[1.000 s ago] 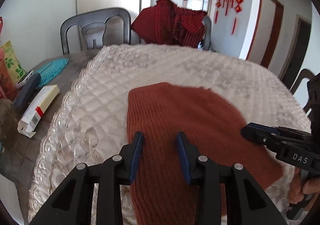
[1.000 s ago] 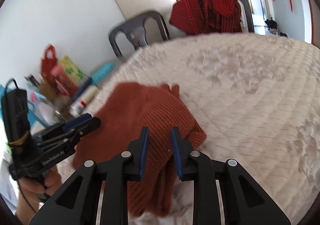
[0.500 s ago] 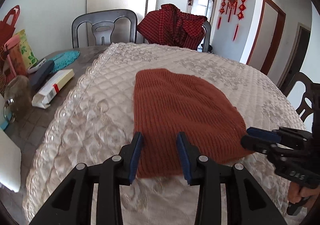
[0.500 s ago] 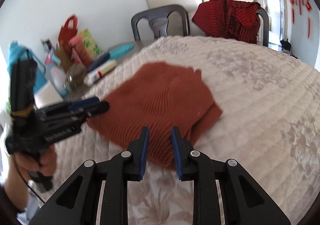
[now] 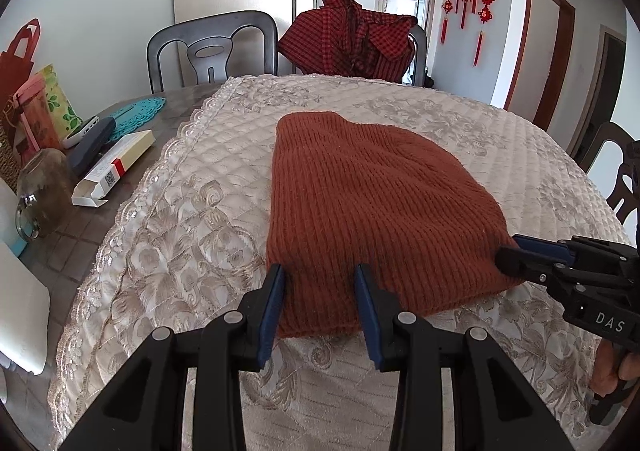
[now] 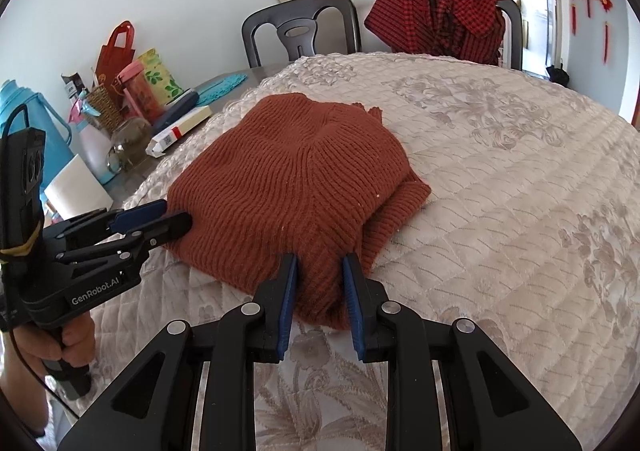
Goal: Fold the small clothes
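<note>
Looking along my left tongs, I see the sweater folded on the cloth, its near edge between the parted blades; whether they pinch it I cannot tell. Along my right tongs, blades flank the sweater's near corner, grip likewise unclear.

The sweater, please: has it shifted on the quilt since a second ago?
Yes. The sweater has been drawn toward the near edge of the quilt, away from the far chair.
</note>
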Demonstrator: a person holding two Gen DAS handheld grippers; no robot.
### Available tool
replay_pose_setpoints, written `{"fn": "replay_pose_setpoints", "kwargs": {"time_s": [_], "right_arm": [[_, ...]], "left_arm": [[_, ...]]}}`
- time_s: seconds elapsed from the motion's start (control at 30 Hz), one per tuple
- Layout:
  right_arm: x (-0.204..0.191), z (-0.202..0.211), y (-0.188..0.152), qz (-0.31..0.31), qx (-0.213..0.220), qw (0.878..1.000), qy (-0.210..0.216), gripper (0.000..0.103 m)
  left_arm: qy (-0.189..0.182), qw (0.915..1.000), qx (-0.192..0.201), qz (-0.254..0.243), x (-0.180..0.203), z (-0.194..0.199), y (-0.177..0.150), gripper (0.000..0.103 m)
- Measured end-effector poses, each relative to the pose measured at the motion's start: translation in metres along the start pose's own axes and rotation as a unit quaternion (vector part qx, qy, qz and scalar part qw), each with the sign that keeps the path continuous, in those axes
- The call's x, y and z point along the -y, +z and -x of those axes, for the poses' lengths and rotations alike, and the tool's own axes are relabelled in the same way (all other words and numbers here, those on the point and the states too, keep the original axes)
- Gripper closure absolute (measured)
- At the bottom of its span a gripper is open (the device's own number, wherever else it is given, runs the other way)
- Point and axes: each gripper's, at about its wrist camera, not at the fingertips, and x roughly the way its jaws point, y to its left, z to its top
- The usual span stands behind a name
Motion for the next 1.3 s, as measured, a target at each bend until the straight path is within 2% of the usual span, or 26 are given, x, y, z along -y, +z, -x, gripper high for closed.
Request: {"fn": "replay_pose_setpoints", "kwargs": {"time_s": [0.17,0.3,0.33,0.4,0.53,0.9,1.3], "right_arm": [[-0.004,0.011,-0.007,0.007,-0.003,1.000,-0.002,0.079],[-0.011,0.018,-0.014,0.023,-0.009,1.000,-0.008,0.078],[-0.012,0.020,-0.016,0.026,-0.010,1.000,-0.010,0.075],[-0.013,0.022,-0.020,0.030,-0.010,0.999,-0.012,0.057],[-0.012,0.023,-0.026,0.027,-0.015,0.999,-0.016,0.057],[-0.013,0.012,-0.036,0.036,-0.041,0.998,-0.045,0.057],[-0.023,0.008,-0.038,0.063,-0.048,0.994,-0.074,0.054]], "left_arm": [[0.003,1.0000,-0.001,0.008,-0.004,0.010,-0.005,0.062],[0.012,0.9999,-0.004,0.008,-0.004,0.018,-0.012,0.055],[0.014,0.9999,-0.004,0.006,-0.004,0.019,-0.014,0.055],[0.017,0.9998,-0.009,0.003,-0.005,0.021,-0.018,0.053],[0.029,0.9995,-0.015,0.000,-0.008,0.024,-0.026,0.047],[0.044,0.9976,-0.053,0.003,-0.013,0.011,-0.037,0.046],[0.051,0.9969,-0.059,0.010,-0.015,0.009,-0.039,0.034]]}}
